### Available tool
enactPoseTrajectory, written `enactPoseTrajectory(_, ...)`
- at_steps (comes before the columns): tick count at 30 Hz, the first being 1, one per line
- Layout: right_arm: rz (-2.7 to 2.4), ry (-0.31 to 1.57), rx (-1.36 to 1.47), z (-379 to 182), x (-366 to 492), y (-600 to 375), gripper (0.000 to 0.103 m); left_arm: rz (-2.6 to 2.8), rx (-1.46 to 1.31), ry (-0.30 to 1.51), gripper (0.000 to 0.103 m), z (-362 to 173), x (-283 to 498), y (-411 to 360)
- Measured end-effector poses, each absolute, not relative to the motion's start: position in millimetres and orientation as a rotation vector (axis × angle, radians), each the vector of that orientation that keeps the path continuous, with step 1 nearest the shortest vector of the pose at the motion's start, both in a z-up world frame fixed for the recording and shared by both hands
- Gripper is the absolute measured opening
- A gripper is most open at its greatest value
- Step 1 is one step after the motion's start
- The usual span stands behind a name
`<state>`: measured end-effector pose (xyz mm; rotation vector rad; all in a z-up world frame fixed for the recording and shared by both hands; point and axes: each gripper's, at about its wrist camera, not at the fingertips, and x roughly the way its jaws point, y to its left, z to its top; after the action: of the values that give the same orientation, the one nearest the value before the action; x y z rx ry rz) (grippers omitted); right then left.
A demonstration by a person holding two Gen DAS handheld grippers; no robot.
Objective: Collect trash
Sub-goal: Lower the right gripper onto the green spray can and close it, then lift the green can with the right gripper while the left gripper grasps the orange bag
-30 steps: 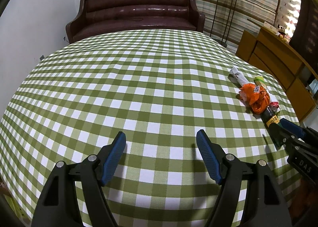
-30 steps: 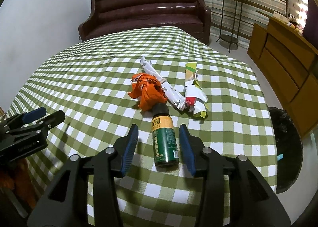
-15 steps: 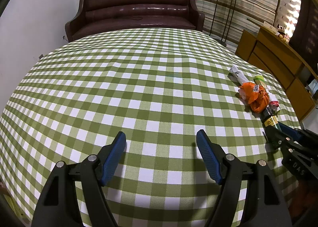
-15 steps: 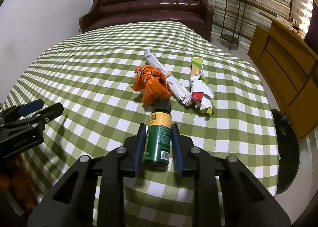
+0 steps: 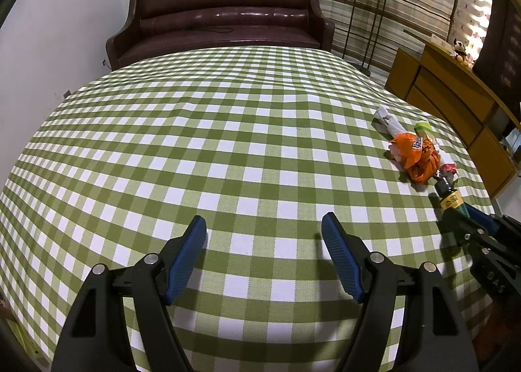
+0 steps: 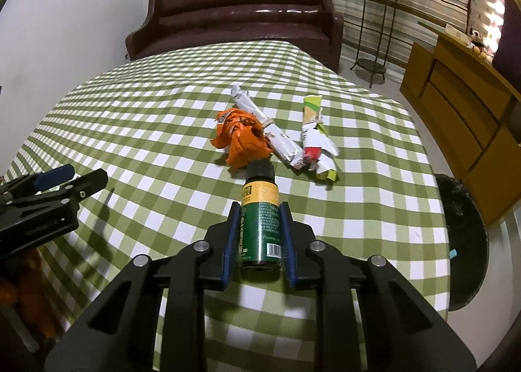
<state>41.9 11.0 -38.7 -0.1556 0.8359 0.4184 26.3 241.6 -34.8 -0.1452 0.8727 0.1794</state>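
A green bottle with a yellow label and black cap [image 6: 260, 219] lies on the checked tablecloth. My right gripper [image 6: 259, 209] is shut on the bottle, pads against both its sides. Just beyond the cap lie a crumpled orange wrapper [image 6: 242, 137], a rolled white wrapper [image 6: 273, 134] and a green and white wrapper [image 6: 316, 134]. My left gripper [image 5: 263, 225] is open and empty over bare cloth. In the left wrist view the bottle [image 5: 451, 198], the orange wrapper [image 5: 418, 160] and the right gripper [image 5: 470, 217] sit at the far right.
A black trash bin [image 6: 462, 241] stands on the floor right of the table [image 6: 130, 118]. A brown sofa [image 5: 221, 14] is behind the table, a wooden cabinet [image 5: 456, 102] and a plant stand [image 5: 371, 14] at the right. The left gripper's side shows at the left [image 6: 62, 186].
My right gripper moved forward around the green bottle and closed on it. The left gripper stayed open and nearly still.
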Motion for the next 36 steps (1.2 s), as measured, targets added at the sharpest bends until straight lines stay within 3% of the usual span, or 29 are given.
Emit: enactPoseTrajectory(36, 0.259, 0.770, -0.002, -28.9, 98.6, -107.9, 0.023, 0.009, -0.039, 0.857, 0.073, -18.9, 118.2, 119.1)
